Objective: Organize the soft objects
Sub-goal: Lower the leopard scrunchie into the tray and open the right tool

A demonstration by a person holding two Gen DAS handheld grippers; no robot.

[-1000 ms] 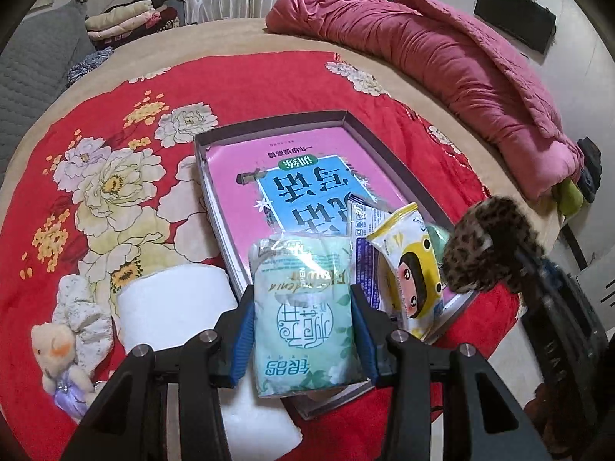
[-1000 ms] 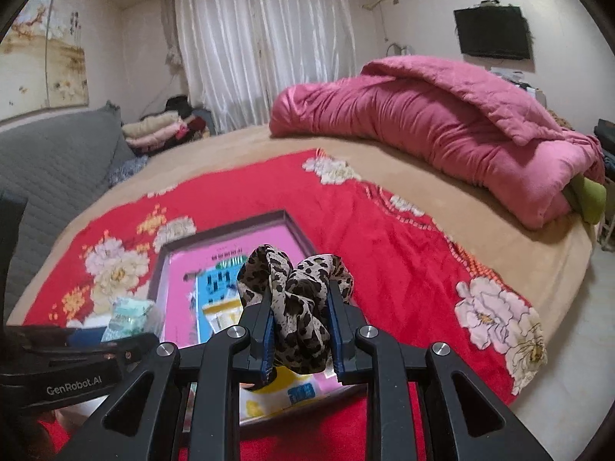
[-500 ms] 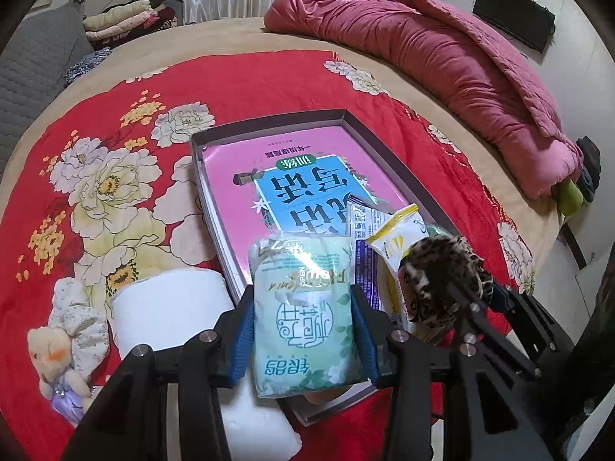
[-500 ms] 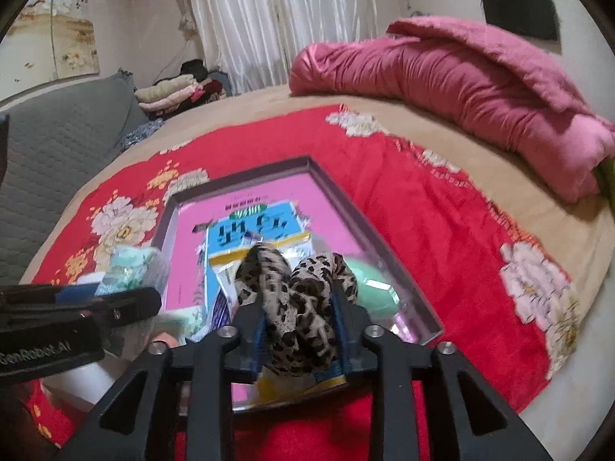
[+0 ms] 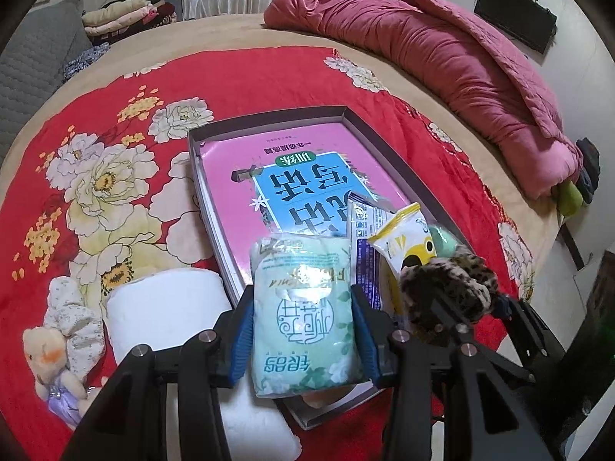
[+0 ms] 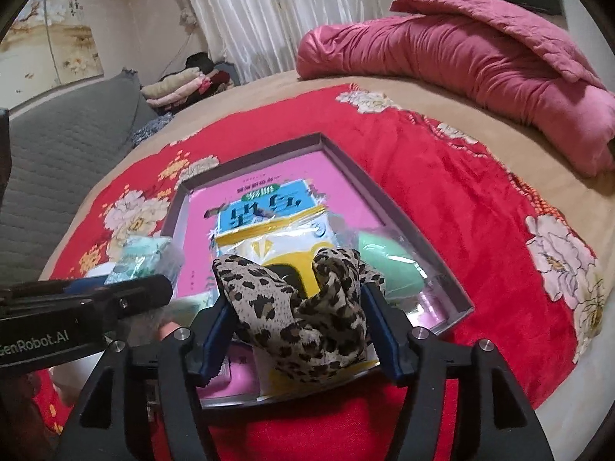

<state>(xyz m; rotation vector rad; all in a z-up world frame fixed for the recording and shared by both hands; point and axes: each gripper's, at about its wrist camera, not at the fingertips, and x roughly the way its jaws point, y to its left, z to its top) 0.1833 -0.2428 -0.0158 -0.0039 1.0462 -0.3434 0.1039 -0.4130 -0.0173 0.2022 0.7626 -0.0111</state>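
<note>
Opening over the tray (image 6: pixel 388 219), right gripper (image 6: pixel 296 307) jaws (leopard scrunchie (image 6: pixel 303 319) between).

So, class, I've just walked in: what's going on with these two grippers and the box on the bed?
A person is sorting soft things into a shallow box on the red floral bedspread. The left gripper holds a green tissue pack over the box's near end. The right gripper is opening its jaws around a leopard-print scrunchie, which lies on the packets in the box. A white paper roll and a small plush bear wait outside.
</note>
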